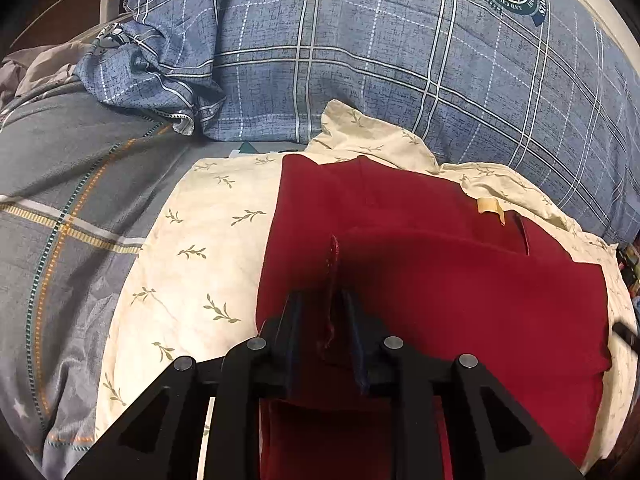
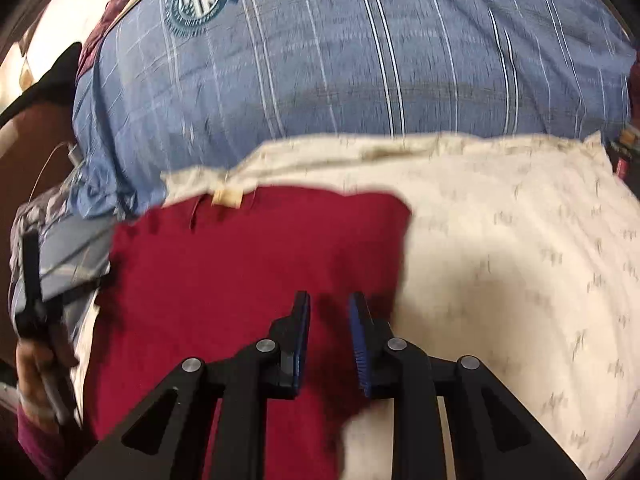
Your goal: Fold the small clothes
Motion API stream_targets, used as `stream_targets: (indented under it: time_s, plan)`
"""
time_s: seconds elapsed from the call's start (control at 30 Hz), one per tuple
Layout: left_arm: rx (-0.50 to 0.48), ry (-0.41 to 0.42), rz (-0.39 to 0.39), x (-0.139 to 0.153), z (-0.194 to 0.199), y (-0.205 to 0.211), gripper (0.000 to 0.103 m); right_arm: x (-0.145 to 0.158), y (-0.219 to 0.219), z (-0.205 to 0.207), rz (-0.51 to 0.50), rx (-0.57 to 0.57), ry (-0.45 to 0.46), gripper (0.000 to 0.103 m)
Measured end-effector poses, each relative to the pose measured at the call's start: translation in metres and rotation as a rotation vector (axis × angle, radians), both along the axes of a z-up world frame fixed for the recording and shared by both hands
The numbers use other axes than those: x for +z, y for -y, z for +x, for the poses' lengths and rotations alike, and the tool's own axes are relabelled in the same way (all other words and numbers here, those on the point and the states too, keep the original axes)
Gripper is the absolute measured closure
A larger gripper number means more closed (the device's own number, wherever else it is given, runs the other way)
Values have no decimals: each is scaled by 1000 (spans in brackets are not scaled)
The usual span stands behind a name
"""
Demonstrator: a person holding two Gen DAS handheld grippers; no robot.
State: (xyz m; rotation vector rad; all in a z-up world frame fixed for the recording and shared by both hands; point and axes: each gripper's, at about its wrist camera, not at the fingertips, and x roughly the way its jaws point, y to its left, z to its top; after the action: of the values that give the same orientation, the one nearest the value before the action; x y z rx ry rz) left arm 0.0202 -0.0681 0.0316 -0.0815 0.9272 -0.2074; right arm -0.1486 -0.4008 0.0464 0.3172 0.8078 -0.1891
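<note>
A dark red garment [image 1: 440,280] lies folded on a cream leaf-print cloth [image 1: 200,240], with a pale label [image 1: 490,205] near its far edge. My left gripper [image 1: 321,294] hovers over the garment's left part. Its jaws stand slightly apart, and a raised hem of the red fabric hangs loosely between them. In the blurred right wrist view the red garment [image 2: 240,272] lies left of centre on the cream cloth [image 2: 500,260]. My right gripper [image 2: 330,295] is open above the garment's right edge, with nothing between its fingers.
A bulky blue plaid quilt [image 1: 360,60] rises behind the cream cloth. A grey blanket [image 1: 60,200] lies to the left, with a white charger and cable [image 1: 110,0] at the far left. A hand [image 2: 34,364] holding the other tool shows at the left edge of the right wrist view.
</note>
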Motion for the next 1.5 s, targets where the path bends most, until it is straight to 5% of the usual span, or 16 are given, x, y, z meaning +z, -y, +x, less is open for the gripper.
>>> stream_targets:
  time_s: [0.1, 0.2, 0.3, 0.47, 0.53, 0.73, 0.87, 1.0, 1.07, 1.1, 1.23, 1.37, 1.5]
  plan:
    - [6, -3, 6, -2, 1, -1, 76, -10, -3, 30, 9, 21, -17, 82]
    - [18, -8, 10, -4, 3, -1, 63, -33, 11, 54, -83, -61, -83, 89]
    - [40, -12, 14, -6, 4, -2, 49, -36, 27, 49, -7, -110, -70, 99]
    - [42, -14, 14, -5, 3, -1, 49, -14, 13, 18, -8, -75, -50, 84]
    - [43, -10, 21, -5, 2, 0, 49, -8, 2, 2, -19, -43, -26, 70]
    - [50, -1, 24, -3, -3, -1, 48, -33, -19, -19, -129, 1, -130, 65]
    - [49, 36, -50, 8, -14, -11, 48, -10, -11, -19, -30, -20, -85, 64]
    - [-1, 92, -81, 17, -23, -6, 48, 10, -9, 2, -106, -41, 13, 65]
    - [-27, 97, -61, 14, -25, -2, 48, -1, -4, 28, -102, -26, -20, 72]
    - [-35, 86, -40, 9, -23, 2, 48, -10, 0, 40, -90, -26, -44, 84]
    - [-29, 13, 17, -9, -12, 7, 47, -38, 18, 64, -71, -88, -64, 86]
    - [-17, 49, 43, -12, -8, 11, 43, -32, 28, 54, 2, -123, -57, 87]
    - [-19, 53, 43, -11, -11, 13, 43, -17, 1, 10, -62, -83, -45, 79]
